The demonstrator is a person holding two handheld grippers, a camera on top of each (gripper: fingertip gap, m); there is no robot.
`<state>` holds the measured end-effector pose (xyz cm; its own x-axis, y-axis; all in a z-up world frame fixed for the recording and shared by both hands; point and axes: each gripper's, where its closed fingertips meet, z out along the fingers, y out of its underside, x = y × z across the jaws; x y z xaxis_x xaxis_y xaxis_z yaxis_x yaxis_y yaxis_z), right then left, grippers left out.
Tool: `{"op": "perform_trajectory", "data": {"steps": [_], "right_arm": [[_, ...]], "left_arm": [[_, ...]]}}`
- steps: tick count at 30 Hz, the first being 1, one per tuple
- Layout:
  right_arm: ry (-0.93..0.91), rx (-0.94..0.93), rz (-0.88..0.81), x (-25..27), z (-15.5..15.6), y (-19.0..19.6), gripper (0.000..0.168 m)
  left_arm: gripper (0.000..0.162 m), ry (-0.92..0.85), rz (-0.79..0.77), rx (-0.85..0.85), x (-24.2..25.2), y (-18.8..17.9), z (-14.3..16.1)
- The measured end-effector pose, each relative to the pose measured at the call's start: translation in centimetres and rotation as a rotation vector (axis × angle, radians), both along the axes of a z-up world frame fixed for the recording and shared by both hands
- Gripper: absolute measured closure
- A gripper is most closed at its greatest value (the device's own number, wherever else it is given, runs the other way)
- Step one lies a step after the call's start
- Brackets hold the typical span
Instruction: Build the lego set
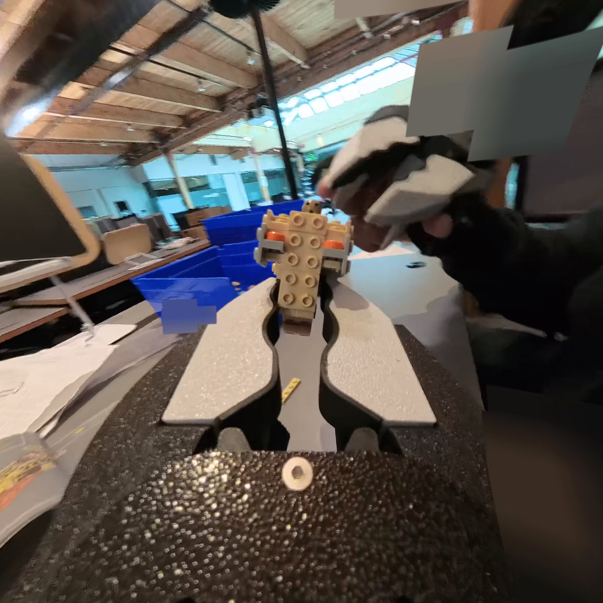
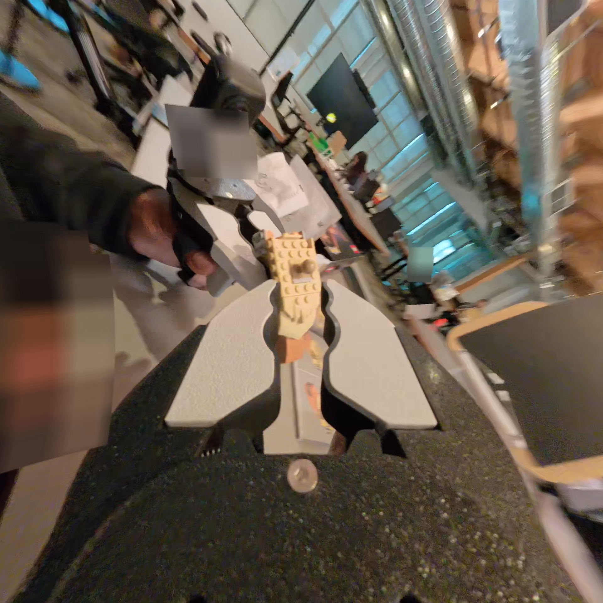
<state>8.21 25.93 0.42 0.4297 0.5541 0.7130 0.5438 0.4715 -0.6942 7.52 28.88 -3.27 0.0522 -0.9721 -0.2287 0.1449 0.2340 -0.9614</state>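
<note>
Lego model (image 1: 298, 266) | tan studded build, lifted off the table, pinched at opposite ends by left gripper (image 1: 298, 295) and right gripper (image 2: 297, 306), both narrow and clamped on it | risk: twisting or pulling the grippers apart likely splits the build or sheds its grey-orange side pieces (image 1: 272, 243)

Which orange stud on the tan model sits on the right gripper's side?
The orange stud on the tan Lego model's flank nearest the right gripper; the other sits opposite.
</note>
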Motion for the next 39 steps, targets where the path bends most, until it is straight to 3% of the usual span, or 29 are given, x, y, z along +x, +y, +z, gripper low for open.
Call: {"op": "perform_trajectory", "data": {"steps": [4,9,16,21,39], "right_arm": [[0.143,-0.404,0.120,0.5,0.7,1.3,0.145],[0.182,-0.700,0.193,0.2,0.1,3.0,0.143],[0.033,-0.422,0.161,0.2,2.0,2.2,0.151],[-0.034,-0.507,0.195,-1.4,2.8,1.0,0.160],[-0.189,-0.511,0.165,-2.7,0.9,0.4,0.145]], "left_arm": [[0.140,0.119,-0.185,0.052,-0.5,-1.4,-0.7],[0.140,0.122,-0.266,0.063,-0.7,-2.0,-0.5],[0.140,-0.075,-0.366,-0.223,-1.5,-1.2,1.8],[0.140,-0.082,-0.297,-0.141,-1.2,-1.2,2.0],[0.140,-0.058,-0.184,0.018,-0.7,-1.5,1.8]]}}
